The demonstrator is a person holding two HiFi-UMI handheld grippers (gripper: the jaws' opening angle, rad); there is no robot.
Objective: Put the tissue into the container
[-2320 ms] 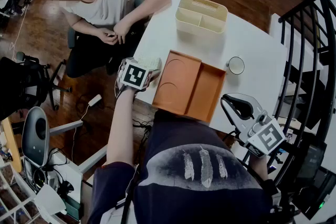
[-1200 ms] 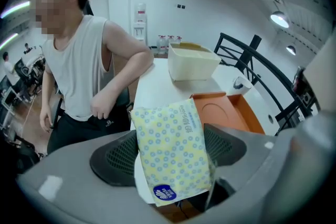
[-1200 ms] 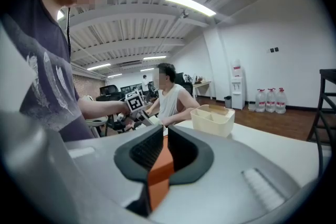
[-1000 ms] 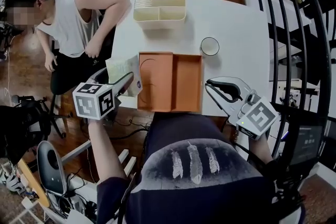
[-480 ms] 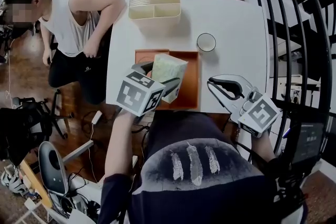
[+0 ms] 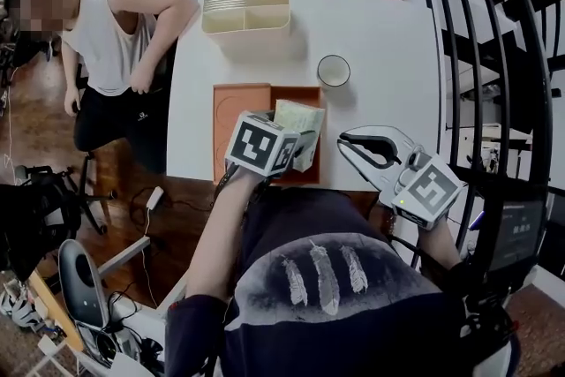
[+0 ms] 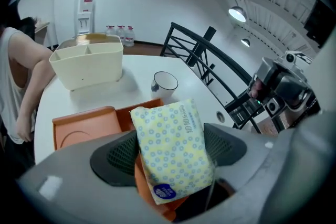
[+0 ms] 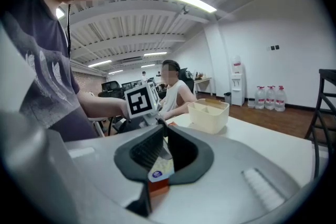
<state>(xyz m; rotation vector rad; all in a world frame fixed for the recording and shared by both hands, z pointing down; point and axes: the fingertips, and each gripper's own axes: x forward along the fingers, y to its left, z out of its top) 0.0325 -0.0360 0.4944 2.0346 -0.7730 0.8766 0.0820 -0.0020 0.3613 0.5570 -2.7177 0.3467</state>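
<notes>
Yellow-dotted tissue pack (image 6: 298, 121), clamped by its sides in left gripper (image 7: 173, 150), poised over orange tray (image 6: 237, 106), right compartment, near table edge. Soft wrap: likely to buckle or twist if let go tilted, catching the rim or tipping off the near edge. Left forearm (image 6: 221, 229) stretched forward; right gripper (image 6: 366, 147) off right, jaws apart, empty.

On the worktop (image 6: 388, 40), the tray (image 6: 238, 115) lies at the near edge. The cup (image 6: 333, 70) stands just behind its right end, and the divided container (image 6: 245, 6) sits at the far edge, left of the cup. The tissue pack (image 6: 297, 121) sits between the left claw (image 7: 170, 150) pads, above the tray's right half. The right claw (image 6: 362, 147) hangs right of the tray.
</notes>
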